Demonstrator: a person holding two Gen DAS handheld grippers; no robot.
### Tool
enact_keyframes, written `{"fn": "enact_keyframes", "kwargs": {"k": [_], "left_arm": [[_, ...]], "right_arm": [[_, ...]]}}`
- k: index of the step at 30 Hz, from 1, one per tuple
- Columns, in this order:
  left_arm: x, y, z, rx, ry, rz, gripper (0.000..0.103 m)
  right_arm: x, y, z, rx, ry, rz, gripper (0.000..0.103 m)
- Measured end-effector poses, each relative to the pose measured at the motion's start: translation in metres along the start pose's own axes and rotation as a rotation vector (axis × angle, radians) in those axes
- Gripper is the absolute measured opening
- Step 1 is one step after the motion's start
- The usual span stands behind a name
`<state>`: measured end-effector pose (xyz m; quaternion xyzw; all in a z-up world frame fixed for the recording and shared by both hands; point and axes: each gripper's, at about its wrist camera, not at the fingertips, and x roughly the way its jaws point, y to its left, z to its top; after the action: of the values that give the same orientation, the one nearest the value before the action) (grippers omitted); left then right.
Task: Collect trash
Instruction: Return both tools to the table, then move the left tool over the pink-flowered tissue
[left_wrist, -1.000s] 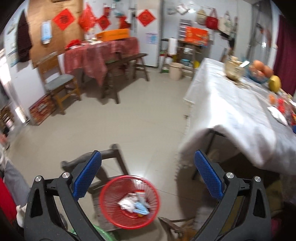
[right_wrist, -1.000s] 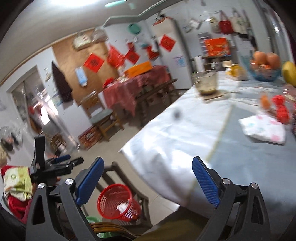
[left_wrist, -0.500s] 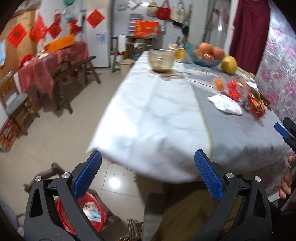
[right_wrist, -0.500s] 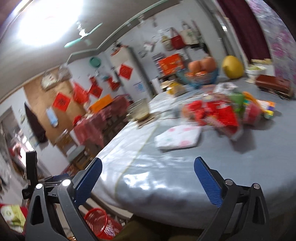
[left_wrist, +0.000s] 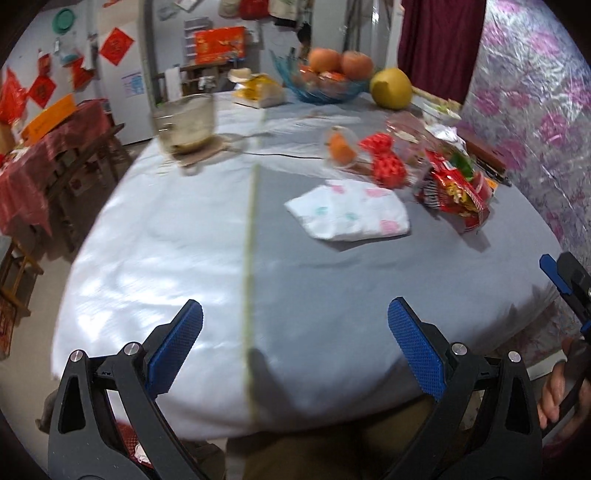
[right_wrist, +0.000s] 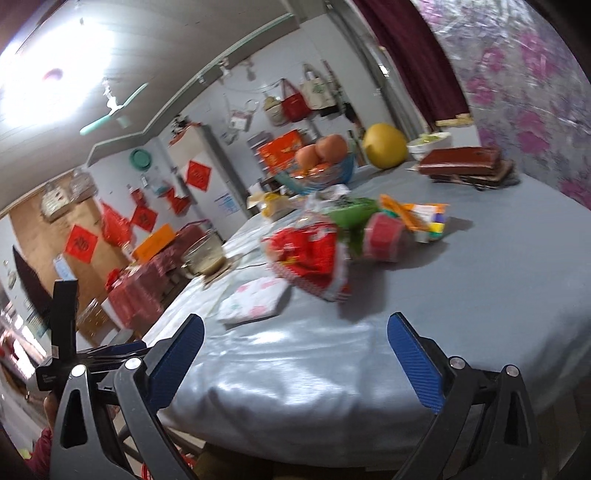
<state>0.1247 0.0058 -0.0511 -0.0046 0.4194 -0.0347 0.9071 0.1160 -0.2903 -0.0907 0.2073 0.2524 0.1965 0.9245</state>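
Left wrist view: the left gripper (left_wrist: 294, 334) is held over the near edge of the table (left_wrist: 177, 266) with its jaws spread wide and nothing between them. The step in hand is judged to be the reach for a next piece of trash, no item having been seized yet. A white tissue pack (left_wrist: 349, 212) printed with pastel spots lies flat at about one o'clock from the jaws; it looks soft, thin and crinkly. Just beyond it, toward two o'clock, a red snack wrapper (left_wrist: 456, 188) is seen, glossy and crumpled, apparently light and easily deformed. A red mesh basket (left_wrist: 131, 441), partly hidden behind the left finger at seven o'clock, is taken to be the bin; scraps seem to lie in it. The other tool and a hand are glimpsed at the frame's right edge.

Right wrist view: the right gripper (right_wrist: 295, 354) is likewise wide apart and empty, poised at the table edge. The tissue pack (right_wrist: 255, 301) sits at eleven o'clock from the jaws, the wrapper (right_wrist: 314, 258) at twelve o'clock, touching or just beside a heap of coloured packets; which cannot be told through blur. A forward advance and a low pinch on a raised fold would be called for next.
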Motion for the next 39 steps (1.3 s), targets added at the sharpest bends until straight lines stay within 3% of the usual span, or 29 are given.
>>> {"fn": "enact_keyframes", "kwargs": {"k": [11,17,23,28,33,39], "left_arm": [[0.065,-0.053,0.043,0.046,0.044,0.009,0.097],[0.097,-0.051,0.063,0.012,0.097,0.093,0.097],[0.085,0.002,0.045,-0.043,0.106,0.177,0.097],[0.064,0.041,0.024,-0.108,0.094,0.166,0.097],[0.058,0.039,0.021,-0.110,0.052,0.120,0.097],[0.065,0.013,0.041,-0.093,0.038,0.097,0.097]], "right_arm": [[-0.015,-0.032,-0.003,0.044,-0.117,-0.099,0.098],[-0.014,-0.030,-0.005,0.030,-0.113,-0.088,0.098],[-0.010,-0.024,-0.008,0.015,-0.081,-0.064,0.098],[-0.009,-0.019,-0.010,0.007,-0.078,-0.057,0.098],[-0.009,-0.013,-0.012,-0.013,-0.076,-0.057,0.098],[-0.007,-0.011,-0.014,-0.025,-0.067,-0.057,0.098]]}}
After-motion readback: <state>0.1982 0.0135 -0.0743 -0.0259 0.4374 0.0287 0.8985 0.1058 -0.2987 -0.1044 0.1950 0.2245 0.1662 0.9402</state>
